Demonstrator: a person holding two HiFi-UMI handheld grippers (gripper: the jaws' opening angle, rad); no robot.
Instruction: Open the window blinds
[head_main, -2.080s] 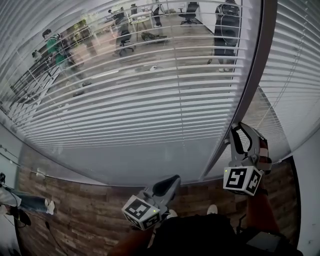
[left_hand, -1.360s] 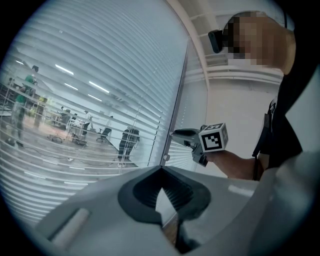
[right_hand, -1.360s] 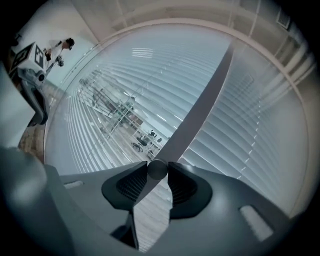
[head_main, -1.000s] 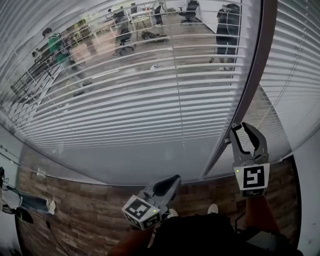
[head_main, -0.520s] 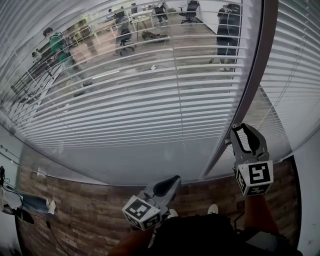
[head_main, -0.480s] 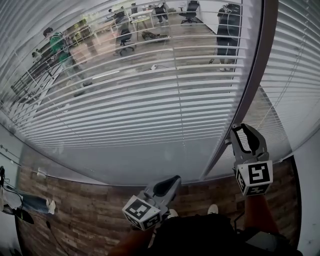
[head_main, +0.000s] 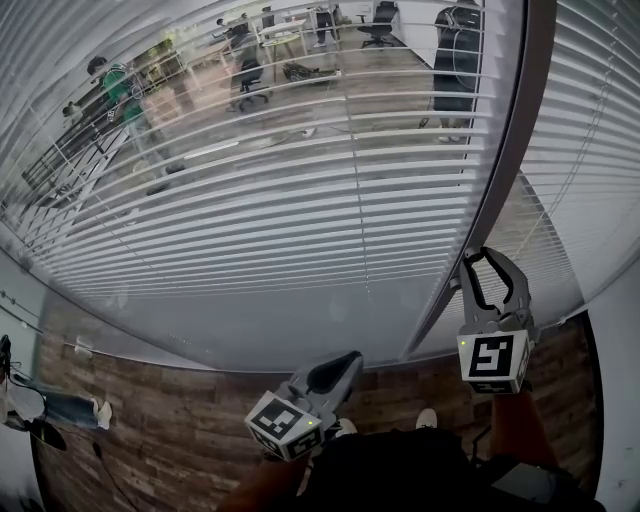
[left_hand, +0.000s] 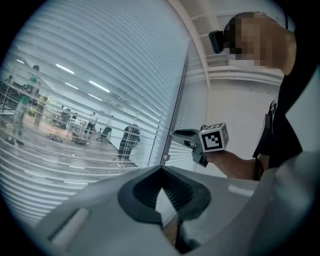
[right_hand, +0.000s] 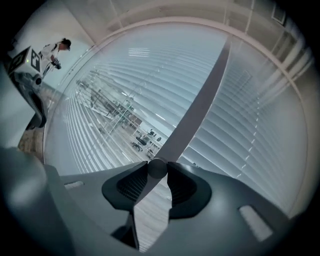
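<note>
At the foot of the window frame (head_main: 510, 150), beside the blinds (head_main: 300, 190), my right gripper (head_main: 490, 265) had just been closing across the small knob (right_hand: 157, 168), probably stiff and slippery. My left gripper (left_hand: 161, 170) was pressed together, empty.

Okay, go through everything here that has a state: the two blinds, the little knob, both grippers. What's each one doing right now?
left blind: lowered, slats tilted open, office visible through them.
right blind: lowered, slats look nearly shut.
right gripper: closed on the knob; its jaws have just been closing.
knob: pinched between the right gripper's jaw tips.
left gripper: shut, nothing between its jaws.
</note>
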